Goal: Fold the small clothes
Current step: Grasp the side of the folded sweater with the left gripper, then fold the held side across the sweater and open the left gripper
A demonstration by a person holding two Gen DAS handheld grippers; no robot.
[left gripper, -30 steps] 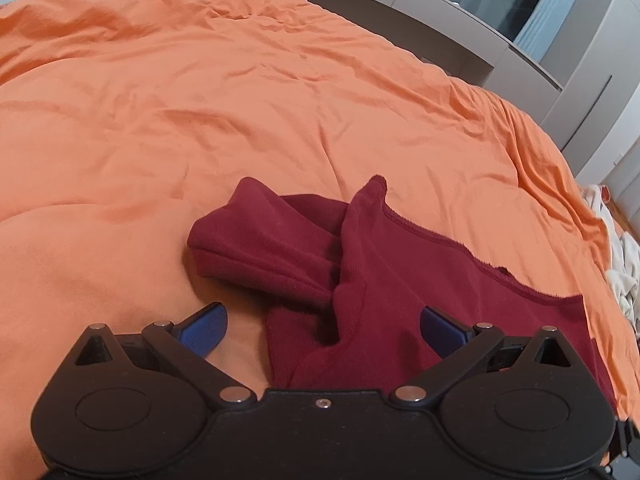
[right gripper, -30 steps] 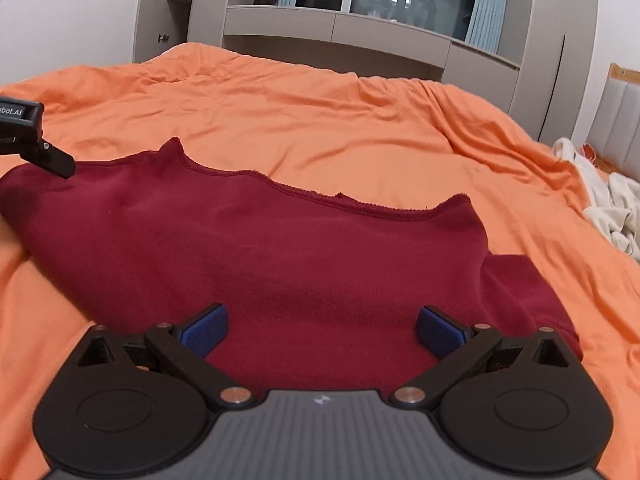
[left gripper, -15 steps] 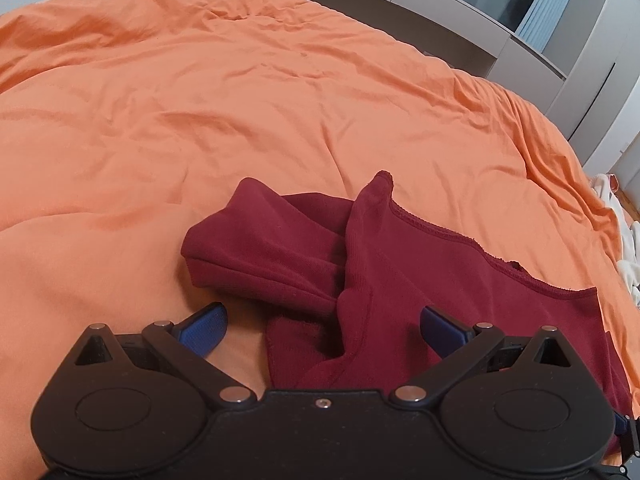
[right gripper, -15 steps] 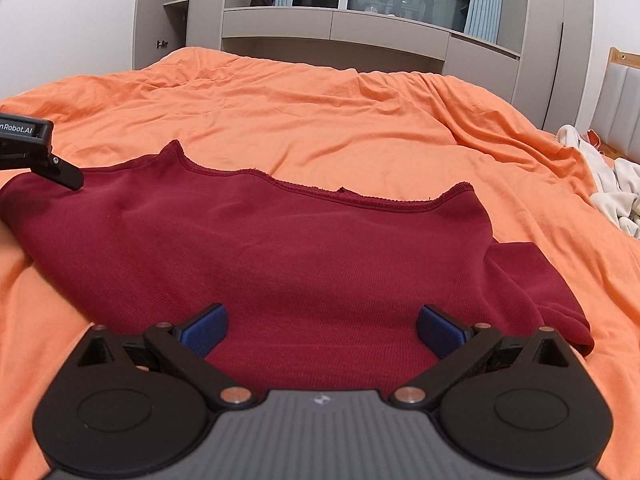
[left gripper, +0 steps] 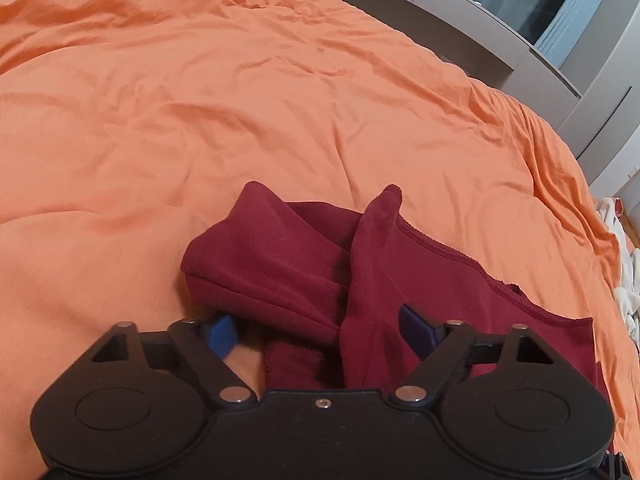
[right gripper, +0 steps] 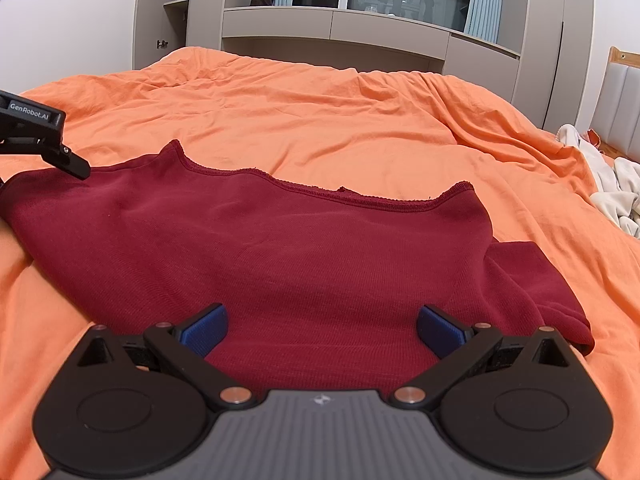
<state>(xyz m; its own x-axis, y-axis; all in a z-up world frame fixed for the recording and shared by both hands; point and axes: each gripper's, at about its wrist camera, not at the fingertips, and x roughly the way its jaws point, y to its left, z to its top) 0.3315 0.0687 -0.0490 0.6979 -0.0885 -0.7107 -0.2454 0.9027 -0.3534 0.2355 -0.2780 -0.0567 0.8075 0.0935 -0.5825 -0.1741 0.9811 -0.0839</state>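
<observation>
My left gripper (left gripper: pixel 316 330) has just been closing around the red top's (right gripper: pixel 280 256) bunched sleeve; right gripper (right gripper: pixel 320 328) gapes empty; orange bed (left gripper: pixel 200 120) beyond lies free.

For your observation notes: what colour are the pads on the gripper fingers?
Blue pads on black fingers, clearest in the right wrist view.

My left gripper (left gripper: pixel 318 330) had just been closing its jaws around the bunched sleeve (left gripper: pixel 264 264) of the dark red top (left gripper: pixel 420 280), pads not yet pressing it, on the rumpled orange duvet (left gripper: pixel 240 100).
</observation>
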